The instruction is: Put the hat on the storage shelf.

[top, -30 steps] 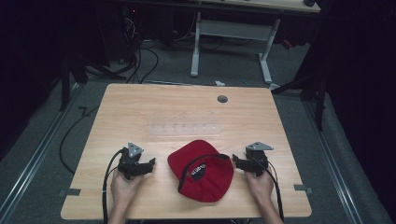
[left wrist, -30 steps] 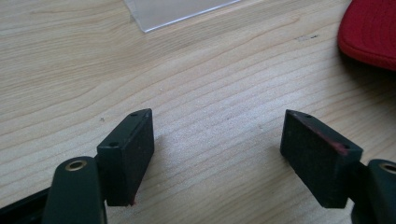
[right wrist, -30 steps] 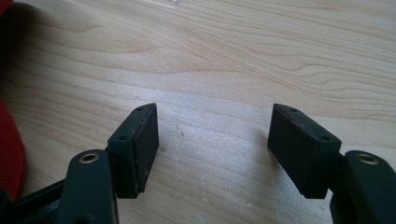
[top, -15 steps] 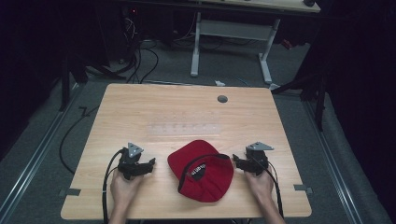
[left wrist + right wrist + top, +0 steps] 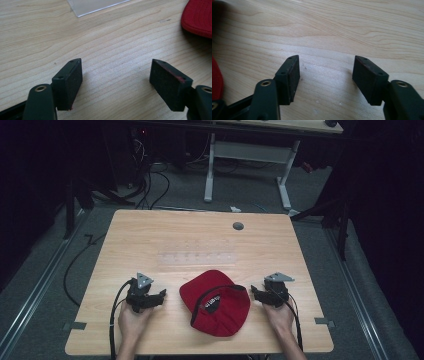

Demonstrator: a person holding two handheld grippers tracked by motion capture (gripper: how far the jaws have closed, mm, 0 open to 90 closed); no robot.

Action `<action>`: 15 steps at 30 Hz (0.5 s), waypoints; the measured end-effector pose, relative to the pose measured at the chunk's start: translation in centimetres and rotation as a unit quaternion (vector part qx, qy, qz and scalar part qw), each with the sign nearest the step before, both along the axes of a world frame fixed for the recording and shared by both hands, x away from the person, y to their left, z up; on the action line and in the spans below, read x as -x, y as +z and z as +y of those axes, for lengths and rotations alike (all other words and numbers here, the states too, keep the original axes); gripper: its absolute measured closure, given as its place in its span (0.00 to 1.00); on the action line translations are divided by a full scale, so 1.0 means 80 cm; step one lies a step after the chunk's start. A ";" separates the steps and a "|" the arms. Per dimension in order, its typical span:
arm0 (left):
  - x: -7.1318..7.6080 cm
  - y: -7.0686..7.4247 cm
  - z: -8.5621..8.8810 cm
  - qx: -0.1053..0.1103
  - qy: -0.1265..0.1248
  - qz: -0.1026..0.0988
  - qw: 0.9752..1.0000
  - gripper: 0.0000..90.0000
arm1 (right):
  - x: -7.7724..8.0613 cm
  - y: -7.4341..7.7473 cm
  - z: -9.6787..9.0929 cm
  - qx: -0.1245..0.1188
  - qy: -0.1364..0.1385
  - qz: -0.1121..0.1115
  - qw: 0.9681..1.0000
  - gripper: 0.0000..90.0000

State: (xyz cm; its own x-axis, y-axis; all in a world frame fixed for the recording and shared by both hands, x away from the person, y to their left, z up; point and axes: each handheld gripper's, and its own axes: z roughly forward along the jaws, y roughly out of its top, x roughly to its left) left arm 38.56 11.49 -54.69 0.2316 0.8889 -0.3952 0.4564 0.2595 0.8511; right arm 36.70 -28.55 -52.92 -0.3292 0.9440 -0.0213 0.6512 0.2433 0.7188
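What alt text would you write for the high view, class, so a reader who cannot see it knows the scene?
A red cap lies near the front edge of a wooden table, between a person's two hand-held grippers. The left gripper and the right gripper rest on the table either side of it, both open and apart from it. A clear plastic sheet lies behind the cap.

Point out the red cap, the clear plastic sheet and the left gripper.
red cap (image 5: 217, 292): high view, crown.
clear plastic sheet (image 5: 197, 258): high view, its middle.
left gripper (image 5: 159, 296): high view, between its fingertips.
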 end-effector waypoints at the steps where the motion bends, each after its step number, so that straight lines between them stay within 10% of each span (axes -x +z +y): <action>1: 0.000 0.000 0.000 0.000 0.000 0.000 1.000 0.30 | 0.002 0.001 -0.002 0.000 -0.004 0.002 1.000 0.48; 15: 0.000 0.000 0.000 0.000 0.001 0.000 1.000 0.30 | 0.020 0.022 -0.018 -0.078 -0.003 -0.009 0.997 0.50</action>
